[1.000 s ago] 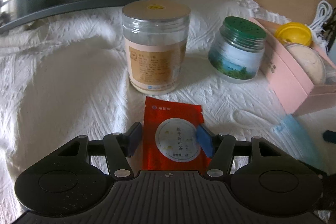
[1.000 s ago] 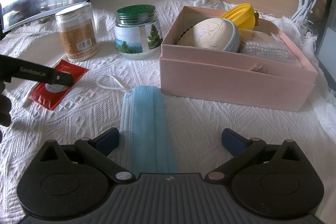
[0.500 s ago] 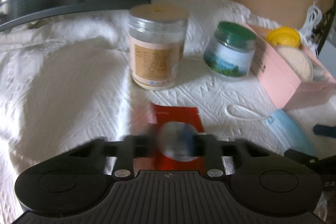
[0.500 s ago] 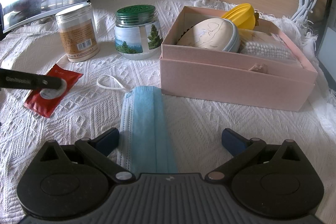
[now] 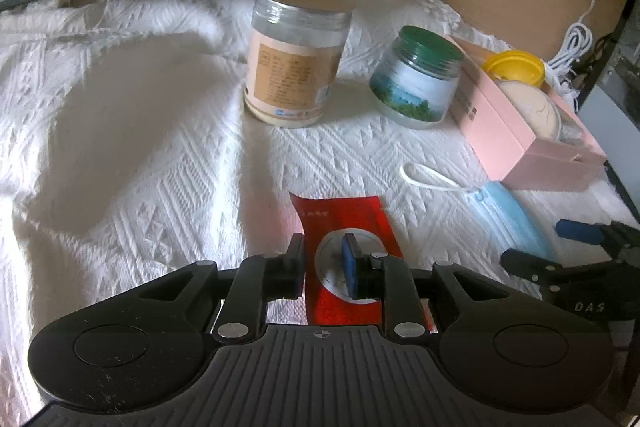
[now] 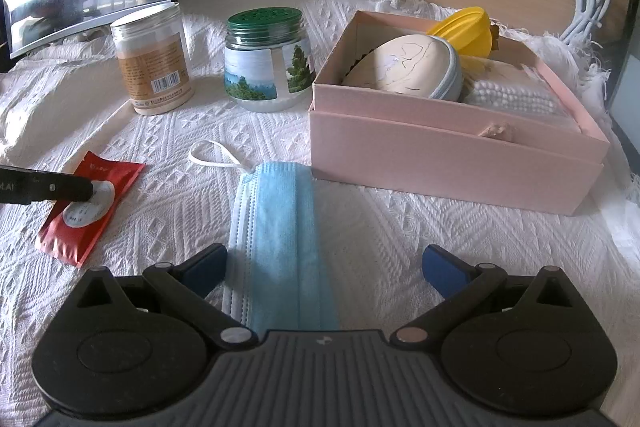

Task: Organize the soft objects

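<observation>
Left wrist view: the left claw (image 5: 325, 265), jaws easing apart, pinches the red sachet (image 5: 344, 259) at lower centre; firm the grip before carrying it to the pink box (image 5: 516, 143) at right. Right wrist view: the right claw (image 6: 324, 269) stands wide and empty astride the blue mask (image 6: 280, 239) at lower centre, to be closed on it squarely.

A white woven bedspread (image 6: 360, 227) carried everything. At its back edge stood a tan-labelled jar (image 6: 152, 63) and a green-lidded jar (image 6: 266, 61); a pink box (image 6: 452, 155) sat toward the right edge. A blue face mask (image 6: 280, 247) and red sachet (image 6: 90, 203) lay nearer the front.
</observation>
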{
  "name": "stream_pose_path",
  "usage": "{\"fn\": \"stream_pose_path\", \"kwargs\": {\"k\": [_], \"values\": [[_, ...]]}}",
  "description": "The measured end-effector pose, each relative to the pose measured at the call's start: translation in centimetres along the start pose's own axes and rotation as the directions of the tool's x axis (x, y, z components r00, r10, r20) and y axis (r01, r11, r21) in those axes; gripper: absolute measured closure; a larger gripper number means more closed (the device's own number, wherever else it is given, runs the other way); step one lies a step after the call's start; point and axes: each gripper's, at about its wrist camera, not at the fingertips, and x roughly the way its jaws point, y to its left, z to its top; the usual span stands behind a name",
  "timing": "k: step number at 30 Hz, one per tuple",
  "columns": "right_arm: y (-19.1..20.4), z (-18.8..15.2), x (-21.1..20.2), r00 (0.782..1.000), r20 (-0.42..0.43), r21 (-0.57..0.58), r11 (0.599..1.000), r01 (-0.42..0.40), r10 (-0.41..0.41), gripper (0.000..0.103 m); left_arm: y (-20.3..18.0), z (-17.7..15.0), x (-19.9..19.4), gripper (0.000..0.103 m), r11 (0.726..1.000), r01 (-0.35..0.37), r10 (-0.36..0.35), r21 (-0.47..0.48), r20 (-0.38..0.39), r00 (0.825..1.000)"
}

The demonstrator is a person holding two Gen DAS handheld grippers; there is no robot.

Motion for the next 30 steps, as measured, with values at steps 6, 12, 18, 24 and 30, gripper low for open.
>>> {"fn": "stream_pose_path", "kwargs": {"k": [6,12,18,24,30], "values": [[-0.1,0.0,0.0,1.0,-0.001,-0.001,1.0,-0.002,0.002,0.0,-0.6,0.2,0.2,0.076,0.999,-0.014,0.014,0.032,-0.012,1.0],[0.0,0.0,0.0,1.0,-0.001,-0.001,1.0,-0.003,0.003,0.0,-0.4,0.3,0.3,0.075,1.0,0.009,-0.008,0.016,-0.016,1.0],[0.2,0.1,-0.1,1.0,-0.006,-0.008,1.0,0.003,-0.003,0.0,-1.3,-0.1,0.2,0.078,0.995,0.079,-0.077,0.056,-0.035,0.996],[1.2,1.3,-1.0,0.997,-0.035,-0.073,0.995,-0.067,0.065,0.06,-1.2,0.2,0.4,0.08,0.994,0.112,-0.112,0.007,-0.064,0.992],[2.2,1.1,-1.6,0.997,-0.047,-0.109,0.992,-0.069,0.064,0.07,-1.0,0.7,0.5,0.08,0.994,0.11,-0.111,-0.016,-0.095,0.989]]}}
